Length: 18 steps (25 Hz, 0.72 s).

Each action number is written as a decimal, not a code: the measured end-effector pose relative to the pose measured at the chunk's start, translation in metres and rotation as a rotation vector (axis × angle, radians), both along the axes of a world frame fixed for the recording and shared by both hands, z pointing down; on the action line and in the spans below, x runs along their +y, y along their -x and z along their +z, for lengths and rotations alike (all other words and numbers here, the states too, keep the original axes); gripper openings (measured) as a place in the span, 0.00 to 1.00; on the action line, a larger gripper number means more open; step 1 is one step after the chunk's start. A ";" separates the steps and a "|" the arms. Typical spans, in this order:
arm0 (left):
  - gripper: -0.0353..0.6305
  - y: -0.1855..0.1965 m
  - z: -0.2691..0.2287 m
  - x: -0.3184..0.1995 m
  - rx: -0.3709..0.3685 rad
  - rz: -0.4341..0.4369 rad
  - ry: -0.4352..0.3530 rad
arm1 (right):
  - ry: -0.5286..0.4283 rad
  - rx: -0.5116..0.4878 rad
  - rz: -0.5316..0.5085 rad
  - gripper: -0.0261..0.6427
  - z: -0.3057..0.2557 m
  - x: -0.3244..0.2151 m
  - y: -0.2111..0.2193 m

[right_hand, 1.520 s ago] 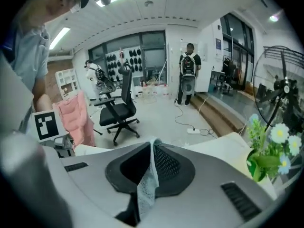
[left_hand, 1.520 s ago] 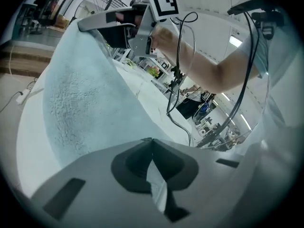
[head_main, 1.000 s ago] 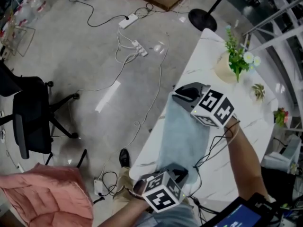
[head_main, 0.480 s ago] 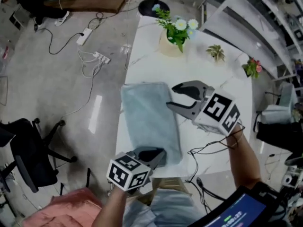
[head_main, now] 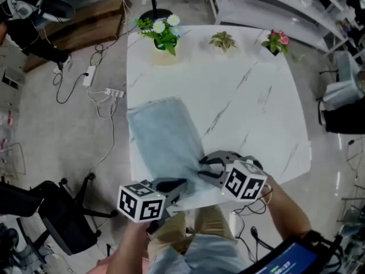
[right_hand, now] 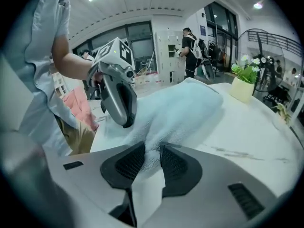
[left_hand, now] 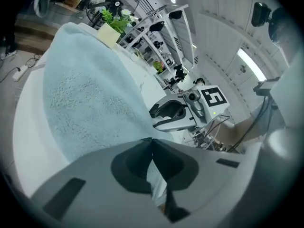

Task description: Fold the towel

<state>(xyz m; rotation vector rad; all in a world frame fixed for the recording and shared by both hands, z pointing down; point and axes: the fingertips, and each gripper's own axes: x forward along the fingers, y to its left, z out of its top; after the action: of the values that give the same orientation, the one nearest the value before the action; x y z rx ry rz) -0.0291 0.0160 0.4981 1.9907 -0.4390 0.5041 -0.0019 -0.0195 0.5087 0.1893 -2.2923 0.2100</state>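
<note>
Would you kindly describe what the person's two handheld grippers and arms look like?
The left gripper and the right gripper are grey plastic, each with two curved jaws lined with black ribbed pads. Each carries a white cube with black square markers. By the right wrist loop thin black cables. The person wears a pale blue short sleeve.

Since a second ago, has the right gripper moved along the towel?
Yes. The right gripper came from the towel's far end, near the flower pot, back to the table's near edge; its tongs have just been closing, towel between them.
</note>
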 end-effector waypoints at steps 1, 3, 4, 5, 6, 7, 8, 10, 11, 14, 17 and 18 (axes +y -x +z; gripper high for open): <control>0.06 -0.003 0.002 0.002 -0.014 0.026 -0.004 | -0.002 0.011 0.020 0.22 0.001 0.001 -0.007; 0.06 -0.013 0.005 0.009 -0.035 0.091 -0.008 | 0.012 0.026 0.059 0.21 0.004 0.009 -0.022; 0.06 -0.018 0.006 0.013 -0.040 0.124 -0.006 | 0.021 0.032 0.075 0.21 0.005 0.015 -0.029; 0.06 -0.024 0.007 0.017 -0.042 0.154 -0.004 | 0.029 0.039 0.087 0.21 0.006 0.021 -0.035; 0.06 -0.029 0.007 0.021 -0.043 0.181 -0.002 | 0.039 0.047 0.098 0.21 0.007 0.028 -0.041; 0.06 -0.035 0.007 0.026 -0.043 0.208 0.000 | 0.048 0.058 0.109 0.21 0.007 0.034 -0.047; 0.06 -0.039 0.006 0.030 -0.041 0.234 0.002 | 0.056 0.071 0.121 0.21 0.007 0.041 -0.053; 0.06 -0.049 0.005 0.038 -0.036 0.279 0.004 | 0.066 0.089 0.152 0.21 0.007 0.051 -0.064; 0.06 -0.052 0.005 0.041 -0.035 0.295 0.004 | 0.071 0.090 0.168 0.21 0.007 0.055 -0.068; 0.06 -0.055 0.005 0.045 -0.035 0.321 0.013 | 0.085 0.076 0.198 0.21 0.004 0.057 -0.072; 0.06 -0.054 -0.003 0.043 -0.014 0.307 0.021 | 0.107 0.002 0.255 0.26 -0.022 0.028 -0.073; 0.06 -0.053 -0.009 0.041 -0.007 0.296 0.017 | 0.099 -0.030 0.273 0.26 -0.037 0.010 -0.073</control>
<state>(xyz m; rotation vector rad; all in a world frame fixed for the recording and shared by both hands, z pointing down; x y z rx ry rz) 0.0236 0.0575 0.4895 2.0484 -0.1424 0.6964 0.0711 -0.0094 0.4720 0.4504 -2.2738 0.4677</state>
